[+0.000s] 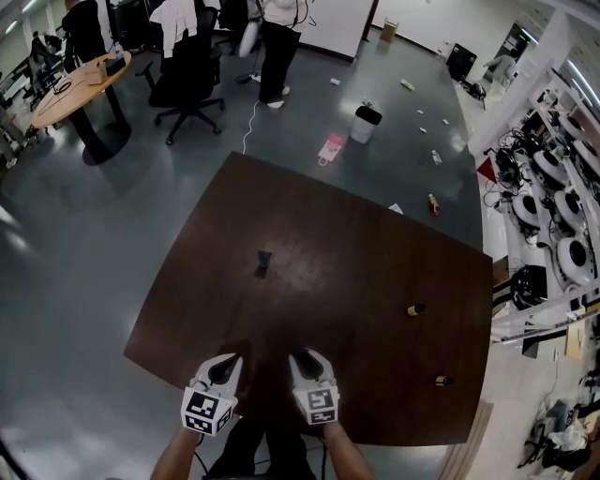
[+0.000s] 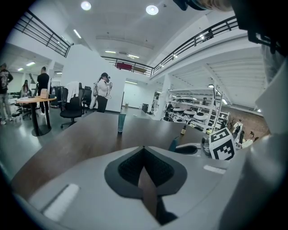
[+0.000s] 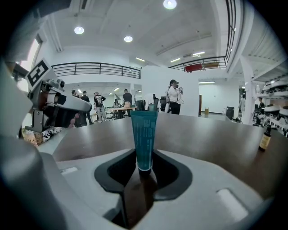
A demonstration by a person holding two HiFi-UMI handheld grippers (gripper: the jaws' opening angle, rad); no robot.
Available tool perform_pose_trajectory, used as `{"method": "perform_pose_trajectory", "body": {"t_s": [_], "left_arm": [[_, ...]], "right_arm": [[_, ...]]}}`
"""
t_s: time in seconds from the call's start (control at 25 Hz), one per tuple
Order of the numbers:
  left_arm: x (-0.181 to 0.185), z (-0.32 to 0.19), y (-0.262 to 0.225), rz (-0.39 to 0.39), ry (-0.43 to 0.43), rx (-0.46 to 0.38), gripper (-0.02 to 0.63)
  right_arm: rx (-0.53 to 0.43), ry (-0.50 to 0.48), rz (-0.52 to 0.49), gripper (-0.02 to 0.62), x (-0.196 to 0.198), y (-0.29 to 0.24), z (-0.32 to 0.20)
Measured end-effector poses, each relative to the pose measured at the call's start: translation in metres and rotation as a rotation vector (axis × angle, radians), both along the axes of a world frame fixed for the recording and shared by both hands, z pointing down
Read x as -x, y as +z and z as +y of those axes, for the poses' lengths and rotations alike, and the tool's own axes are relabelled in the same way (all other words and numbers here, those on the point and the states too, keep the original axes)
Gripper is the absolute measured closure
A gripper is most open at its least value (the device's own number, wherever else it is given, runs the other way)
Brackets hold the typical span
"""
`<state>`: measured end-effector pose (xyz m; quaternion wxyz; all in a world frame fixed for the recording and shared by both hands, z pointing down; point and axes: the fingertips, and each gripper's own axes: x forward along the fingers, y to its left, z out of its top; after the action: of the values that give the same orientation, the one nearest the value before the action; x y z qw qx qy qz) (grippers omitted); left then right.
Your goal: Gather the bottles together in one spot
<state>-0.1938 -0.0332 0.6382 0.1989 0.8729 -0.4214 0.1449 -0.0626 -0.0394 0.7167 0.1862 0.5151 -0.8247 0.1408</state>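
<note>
Tube (image 3: 144, 139), teal, upright, broad end up

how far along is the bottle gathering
Done: nothing yet. The tube stands alone mid-table; the far bottle and near bottle sit apart by the right edge of the table. In hand: nothing; the left gripper and right gripper hover open and empty at the near edge. Left: all the gathering.

Head view dim; ceiling lamps (image 2: 152, 9) bright overhead; fisheye warp, black corners
</note>
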Motion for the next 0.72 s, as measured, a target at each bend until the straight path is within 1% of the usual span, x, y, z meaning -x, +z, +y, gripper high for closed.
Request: {"method": "perform_pose_trajectory", "body": {"t_s": [0.48,0.52,0.64,0.72], "left_arm": [[0.0011,-0.0012,0.0042,-0.002,0.005,0.011,0.606],[0.0011,-0.0017,0.0039,-0.004,0.005,0.011,0.606],[0.0015,-0.0037,0.0037,-0.003,0.006,0.009,0.606],[0.0014,-0.0041,0.0037,-0.004,0.007,0.008,0.606]], "right_arm": [[-0.024,-0.001,0.004,0.479,0.0022,0.0000,0.0019],[-0.030,-0.001,0.003,0.464,0.0022,-0.0009,0.0020],[-0.042,0.010,-0.007,0.389,0.0011,-0.0025,0.0023],[-0.042,0.019,-0.014,0.374,-0.0001,-0.0029,0.0033]]}}
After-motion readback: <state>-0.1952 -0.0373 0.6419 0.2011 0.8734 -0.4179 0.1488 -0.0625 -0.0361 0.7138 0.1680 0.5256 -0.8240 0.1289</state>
